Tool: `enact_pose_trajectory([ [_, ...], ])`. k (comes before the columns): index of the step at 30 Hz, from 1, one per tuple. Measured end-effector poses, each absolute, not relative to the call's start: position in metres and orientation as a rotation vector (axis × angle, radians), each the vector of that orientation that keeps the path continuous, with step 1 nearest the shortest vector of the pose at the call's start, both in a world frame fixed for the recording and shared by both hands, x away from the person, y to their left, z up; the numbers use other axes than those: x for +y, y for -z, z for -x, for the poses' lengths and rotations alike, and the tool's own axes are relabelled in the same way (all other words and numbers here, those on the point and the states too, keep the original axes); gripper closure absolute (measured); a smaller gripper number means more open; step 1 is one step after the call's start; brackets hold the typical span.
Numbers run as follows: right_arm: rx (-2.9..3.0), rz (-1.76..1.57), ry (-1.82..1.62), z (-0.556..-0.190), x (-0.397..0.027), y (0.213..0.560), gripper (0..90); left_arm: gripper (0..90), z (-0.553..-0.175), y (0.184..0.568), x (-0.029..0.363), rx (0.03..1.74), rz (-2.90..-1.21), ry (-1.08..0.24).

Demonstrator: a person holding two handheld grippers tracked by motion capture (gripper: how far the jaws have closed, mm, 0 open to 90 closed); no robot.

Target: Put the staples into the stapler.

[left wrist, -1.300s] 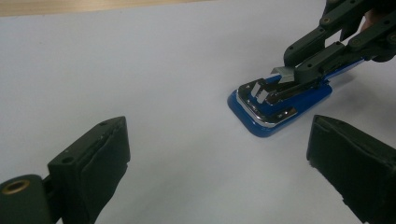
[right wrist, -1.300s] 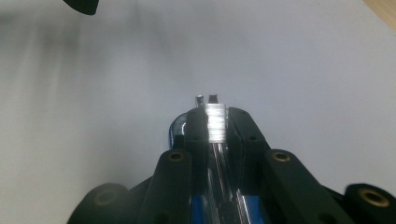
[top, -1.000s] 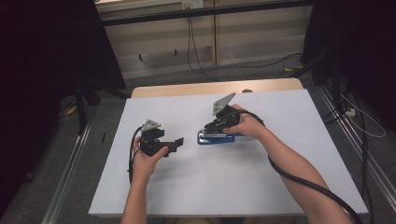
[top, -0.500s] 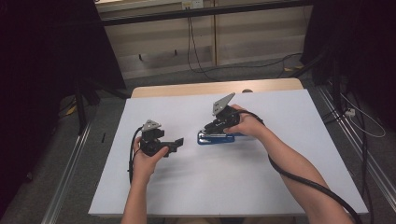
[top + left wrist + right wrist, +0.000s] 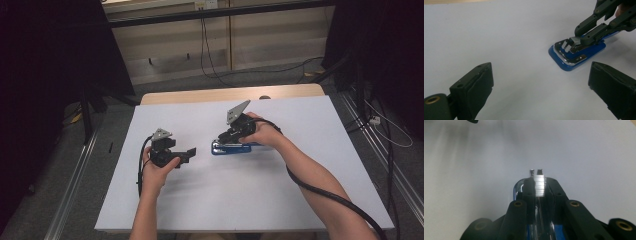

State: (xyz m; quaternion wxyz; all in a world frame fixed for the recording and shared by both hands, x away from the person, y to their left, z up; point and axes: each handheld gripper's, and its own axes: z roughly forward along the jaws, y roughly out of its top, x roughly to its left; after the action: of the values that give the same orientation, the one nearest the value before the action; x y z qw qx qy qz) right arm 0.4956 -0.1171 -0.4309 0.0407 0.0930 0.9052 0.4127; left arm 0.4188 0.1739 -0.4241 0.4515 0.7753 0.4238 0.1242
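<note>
White sheeting covers the table (image 5: 310, 200), and near its centre lies the blue stapler (image 5: 231, 148), flat on its base, just past the middle toward three o'clock. At the stapler's upper part the right tool (image 5: 223, 139) is clenched on the metal arm, jaws pinching it from both sides, as the right gripper view shows close up (image 5: 537, 185). Over at nine o'clock of the stapler, well apart, the left tool (image 5: 189, 154) hangs released, jaws spread wide and pointing toward it.
</note>
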Motion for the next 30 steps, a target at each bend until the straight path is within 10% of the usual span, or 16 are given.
enact_pose_trajectory([
  [30,2.774,-0.278,-1.298,-0.4962,-0.1206,0.4281,79.2,6.2,-0.4191,0.4240,0.1744,1.048,-1.917,-0.315],
])
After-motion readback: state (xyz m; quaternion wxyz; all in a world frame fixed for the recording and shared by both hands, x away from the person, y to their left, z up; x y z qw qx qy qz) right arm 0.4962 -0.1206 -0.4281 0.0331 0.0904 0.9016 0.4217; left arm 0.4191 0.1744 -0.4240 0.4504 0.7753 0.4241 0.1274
